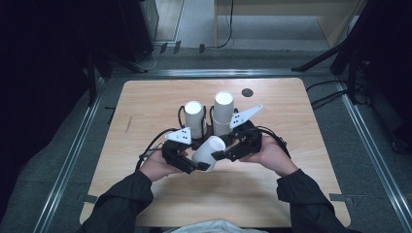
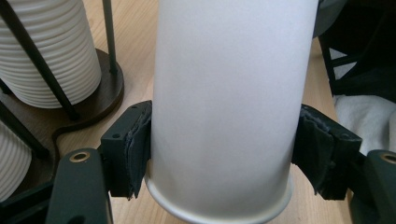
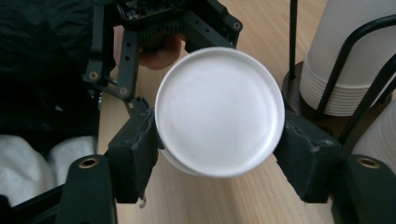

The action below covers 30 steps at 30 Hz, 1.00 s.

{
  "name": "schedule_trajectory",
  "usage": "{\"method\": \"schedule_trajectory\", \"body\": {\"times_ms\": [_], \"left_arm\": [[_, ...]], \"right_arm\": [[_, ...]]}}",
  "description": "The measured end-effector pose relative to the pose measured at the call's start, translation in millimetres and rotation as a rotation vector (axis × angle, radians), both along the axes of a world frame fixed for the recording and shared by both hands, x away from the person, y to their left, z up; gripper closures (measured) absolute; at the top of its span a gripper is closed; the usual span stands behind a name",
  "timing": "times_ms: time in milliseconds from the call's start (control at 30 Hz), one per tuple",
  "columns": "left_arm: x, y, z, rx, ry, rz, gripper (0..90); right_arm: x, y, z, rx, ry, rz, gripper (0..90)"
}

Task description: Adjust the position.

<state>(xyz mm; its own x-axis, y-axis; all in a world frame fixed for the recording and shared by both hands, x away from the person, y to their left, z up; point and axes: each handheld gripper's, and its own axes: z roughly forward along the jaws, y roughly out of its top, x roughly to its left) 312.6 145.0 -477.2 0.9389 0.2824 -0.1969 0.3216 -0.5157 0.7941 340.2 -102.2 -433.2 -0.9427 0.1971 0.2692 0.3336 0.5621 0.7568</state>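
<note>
Closest to the camera in the high view you've got both forearms in dark sleeves coming in from the bottom edge, hands wrapped around the two grippers. The left gripper (image 1: 198, 167) and the right gripper (image 1: 219, 155) are both clamped on the same white paper cup (image 1: 208, 152), which is held tilted on its side, up off the wooden table (image 1: 145, 107), right between the two hands.

In the left gripper view the cup (image 2: 229, 102) sits squeezed between the two padded jaws near its rolled rim, with the cup's body running away from the camera. So that claw is closed tight around the wall of the cup, pads pressing on both sides.

The right gripper view looks straight at the flat round bottom of the cup (image 3: 219, 111), and its jaws pinch it from either side at the base end. Beyond the cup you can see the other gripper (image 3: 140, 109) and part of the hand holding it.

A bit farther back on the table is a dark wire cup holder (image 1: 210, 127) with two upright stacks of white cups in it: the left stack (image 1: 194, 118) and the taller right stack (image 1: 223, 111). Past those, near the far edge, there's a small dark round hole (image 1: 247, 92) in the tabletop.
</note>
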Motion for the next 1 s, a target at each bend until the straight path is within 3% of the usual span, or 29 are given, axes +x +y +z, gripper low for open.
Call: {"method": "schedule_trajectory", "body": {"times_ms": [200, 500, 600, 767, 833, 900, 1000], "left_arm": [[3.8, 6.7, 5.2, 0.005, 0.011, 0.003, 27.0], [13.9, 10.4, 9.9, 0.06, 0.054, -0.024, 26.9], [15.7, 10.9, 13.3, 0.096, 0.052, -0.037, 26.8], [13.7, 10.5, 23.8, 0.142, 0.015, -0.08, 26.8], [15.3, 8.0, 28.2, 0.169, 0.015, -0.107, 26.8], [17.8, 1.1, 34.1, 0.22, -0.01, -0.13, 26.8], [20.0, -2.8, 36.3, 0.225, -0.014, -0.143, 26.6]], "right_arm": [[-1.8, -4.5, -2.6, 0.0, -0.006, -0.007, 24.2], [-12.5, -22.5, -15.5, -0.005, -0.043, -0.009, 25.8], [-14.5, -27.3, -22.5, -0.008, -0.036, -0.018, 26.1], [-18.3, -32.8, -26.6, -0.005, -0.044, -0.049, 26.4], [-20.0, -34.1, -28.3, -0.012, -0.044, -0.047, 26.4], [-20.3, -34.8, -30.6, -0.02, -0.05, -0.048, 26.4], [-20.2, -34.4, -32.0, -0.021, -0.048, -0.051, 26.4]]}}
